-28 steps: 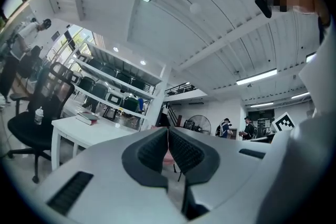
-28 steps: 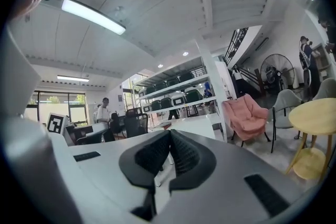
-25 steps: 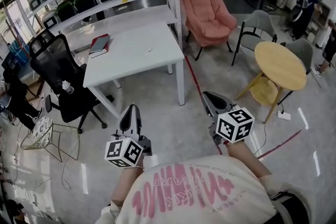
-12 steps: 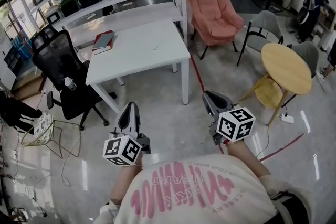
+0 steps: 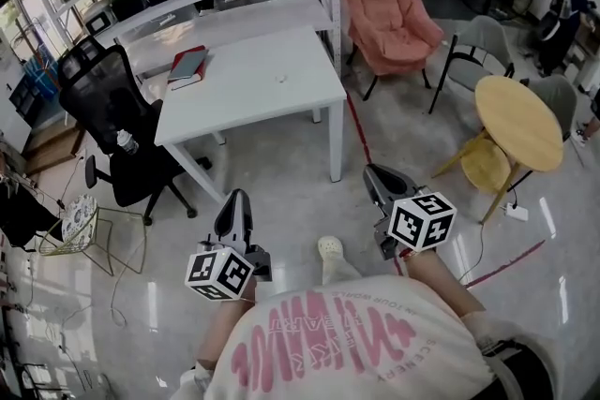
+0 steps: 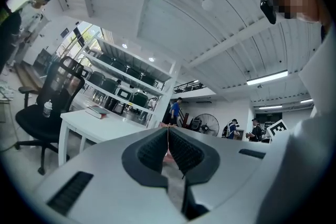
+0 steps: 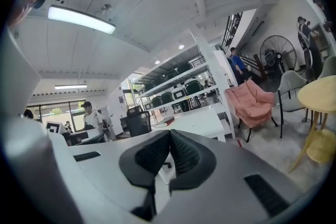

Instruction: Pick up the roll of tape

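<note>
Bench (image 5: 244, 98) nearer, shoe (image 5: 330, 249) now forward | step: approach | left tool (image 5: 234, 197) and right tool (image 5: 375, 173) clenched, empty | tape (image 5: 278, 78): seemingly a white speck on bench, well ahead | next: close in, unclench.

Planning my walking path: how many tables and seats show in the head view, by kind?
White table: 1
Round wooden table: 1
Black office chair: 1
Pink armchair: 1
Grey chairs: 2
Gold wire-frame chair: 1
Total: 7
</note>
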`<state>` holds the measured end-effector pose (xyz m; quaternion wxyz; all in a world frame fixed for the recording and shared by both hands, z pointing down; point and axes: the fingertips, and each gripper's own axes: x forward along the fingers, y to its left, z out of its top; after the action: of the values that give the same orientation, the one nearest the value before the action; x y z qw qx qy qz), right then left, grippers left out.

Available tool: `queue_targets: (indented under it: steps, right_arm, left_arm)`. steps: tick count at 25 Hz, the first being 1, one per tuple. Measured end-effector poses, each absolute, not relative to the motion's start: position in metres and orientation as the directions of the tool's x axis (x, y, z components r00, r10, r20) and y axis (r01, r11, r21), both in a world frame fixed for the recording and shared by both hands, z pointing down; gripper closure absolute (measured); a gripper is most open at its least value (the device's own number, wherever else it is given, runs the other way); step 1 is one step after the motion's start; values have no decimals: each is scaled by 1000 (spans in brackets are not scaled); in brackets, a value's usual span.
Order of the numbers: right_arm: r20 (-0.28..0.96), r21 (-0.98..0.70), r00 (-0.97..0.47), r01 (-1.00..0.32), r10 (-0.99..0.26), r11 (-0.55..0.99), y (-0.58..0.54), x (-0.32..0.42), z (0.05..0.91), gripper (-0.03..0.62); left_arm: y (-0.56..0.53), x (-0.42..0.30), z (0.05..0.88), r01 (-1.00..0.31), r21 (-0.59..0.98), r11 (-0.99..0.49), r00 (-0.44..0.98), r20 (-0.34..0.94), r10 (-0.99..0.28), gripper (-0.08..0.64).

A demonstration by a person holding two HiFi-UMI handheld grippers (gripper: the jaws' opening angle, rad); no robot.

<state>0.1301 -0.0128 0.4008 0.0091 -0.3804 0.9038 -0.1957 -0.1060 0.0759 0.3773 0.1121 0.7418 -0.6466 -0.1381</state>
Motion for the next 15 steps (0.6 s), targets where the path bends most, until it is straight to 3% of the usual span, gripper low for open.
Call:
queue_targets:
  steps: [11,15]
  right_arm:
    - [142,-377,-745,-649,-652,660,-109,95,420,578]
    - [149,-393,-752,-641,-642,659,-166,79,425,578]
  left_arm:
    - [-1,-140,393,-934,347,-80,69,-44,-997,535]
    - [-49,-163,397,-907,420,-42,28,-40,-999,535]
